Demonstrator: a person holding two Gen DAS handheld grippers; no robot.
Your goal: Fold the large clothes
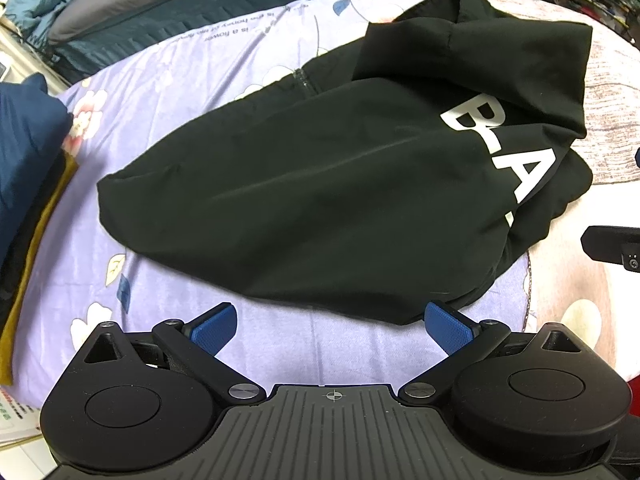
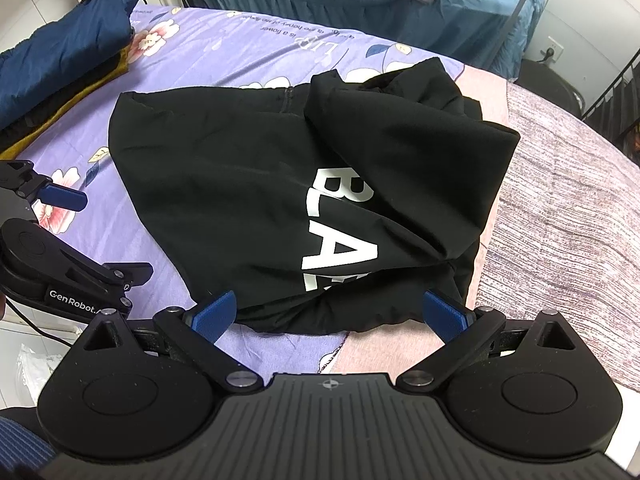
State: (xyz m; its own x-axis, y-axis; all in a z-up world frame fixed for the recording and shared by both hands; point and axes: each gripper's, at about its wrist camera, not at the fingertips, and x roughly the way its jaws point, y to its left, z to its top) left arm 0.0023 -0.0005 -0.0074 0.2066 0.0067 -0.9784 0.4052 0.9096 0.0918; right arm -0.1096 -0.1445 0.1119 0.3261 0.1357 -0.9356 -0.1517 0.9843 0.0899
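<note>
A: Biggest first. What's the surface?

B: Bed with a purple floral sheet [image 1: 168,184], printed text on it far side. Right part is covered by a pinkish-grey woven blanket [image 2: 560,220]. A second bed with teal and grey bedding [image 1: 132,4] sits behind.

A: Task garment?

B: Black hoodie [image 1: 304,184], middle of the bed, lying mostly on the purple sheet with its right edge over the blanket. Already folded into a compact bundle, a flap of cloth doubled over the top right. White block letters [image 2: 340,220] partly hidden by that flap. Short zipper [image 1: 302,80] visible at the far edge.

A: Anything else on the bed?

B: Stack of folded clothes [image 2: 60,68] at far left, navy on top, mustard-yellow and something dark beneath. Well apart from the hoodie.

A: Tools?

B: Left gripper [image 1: 332,328] hovers near the hoodie's near edge, blue pads spread wide, nothing between them. Right pad looks just at the hem, can't tell if touching. Right gripper [image 2: 332,316] also spread wide, empty, its blue pads flanking the near hem of the hoodie; contact unclear.

A: Do they see each other?

B: Right wrist view shows the left gripper at its left edge, over the purple sheet, beside the hoodie.
</note>
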